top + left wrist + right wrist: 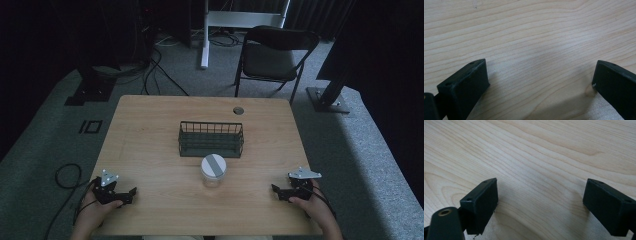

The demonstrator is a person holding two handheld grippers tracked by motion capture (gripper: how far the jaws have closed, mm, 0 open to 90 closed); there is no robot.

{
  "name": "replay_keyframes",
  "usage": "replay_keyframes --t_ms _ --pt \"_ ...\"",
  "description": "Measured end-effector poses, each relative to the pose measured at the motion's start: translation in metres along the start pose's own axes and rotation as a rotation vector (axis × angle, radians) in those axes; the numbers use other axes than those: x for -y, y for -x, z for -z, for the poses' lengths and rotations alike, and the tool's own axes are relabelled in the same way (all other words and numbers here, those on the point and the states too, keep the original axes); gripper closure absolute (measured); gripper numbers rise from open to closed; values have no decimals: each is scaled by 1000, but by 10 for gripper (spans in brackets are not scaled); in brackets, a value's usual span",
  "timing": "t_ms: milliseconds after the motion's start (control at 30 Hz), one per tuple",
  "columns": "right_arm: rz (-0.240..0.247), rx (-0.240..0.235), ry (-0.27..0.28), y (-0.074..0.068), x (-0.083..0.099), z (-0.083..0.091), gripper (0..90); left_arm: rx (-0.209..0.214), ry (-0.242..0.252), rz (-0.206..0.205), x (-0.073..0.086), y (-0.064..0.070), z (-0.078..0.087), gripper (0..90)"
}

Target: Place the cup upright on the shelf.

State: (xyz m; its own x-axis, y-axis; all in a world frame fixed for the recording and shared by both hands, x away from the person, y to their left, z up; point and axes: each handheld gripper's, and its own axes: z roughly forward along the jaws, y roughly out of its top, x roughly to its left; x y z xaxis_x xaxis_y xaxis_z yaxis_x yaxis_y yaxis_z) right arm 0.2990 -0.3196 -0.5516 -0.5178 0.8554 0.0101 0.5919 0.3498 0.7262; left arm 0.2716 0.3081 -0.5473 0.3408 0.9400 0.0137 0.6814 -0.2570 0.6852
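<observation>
A clear jar with a white lid [213, 170] stands at the middle of the wooden table [150, 150], just in front of a dark wire basket [211, 139]. My left gripper [131, 194] rests at the table's front left, held by a hand, its jaws wide apart and pointing right. In the left gripper view, the left gripper [540, 75] has only bare wood between its jaws. My right gripper [276, 191] rests at the front right, jaws pointing left toward the jar. In the right gripper view, the right gripper [541, 193] stands open over bare wood.
A round cable hole [238, 110] sits near the table's far edge. A black folding chair [272, 55] stands beyond the table, with a white desk leg [204, 35] and cables on the grey carpet. A cable loop [67, 175] lies left of the table.
</observation>
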Motion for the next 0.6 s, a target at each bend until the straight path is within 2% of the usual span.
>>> replay_keyframes --t_ms 600 --pt "-4 3 -2 -1 0 0 111 1 1 1 0 0 0 7"
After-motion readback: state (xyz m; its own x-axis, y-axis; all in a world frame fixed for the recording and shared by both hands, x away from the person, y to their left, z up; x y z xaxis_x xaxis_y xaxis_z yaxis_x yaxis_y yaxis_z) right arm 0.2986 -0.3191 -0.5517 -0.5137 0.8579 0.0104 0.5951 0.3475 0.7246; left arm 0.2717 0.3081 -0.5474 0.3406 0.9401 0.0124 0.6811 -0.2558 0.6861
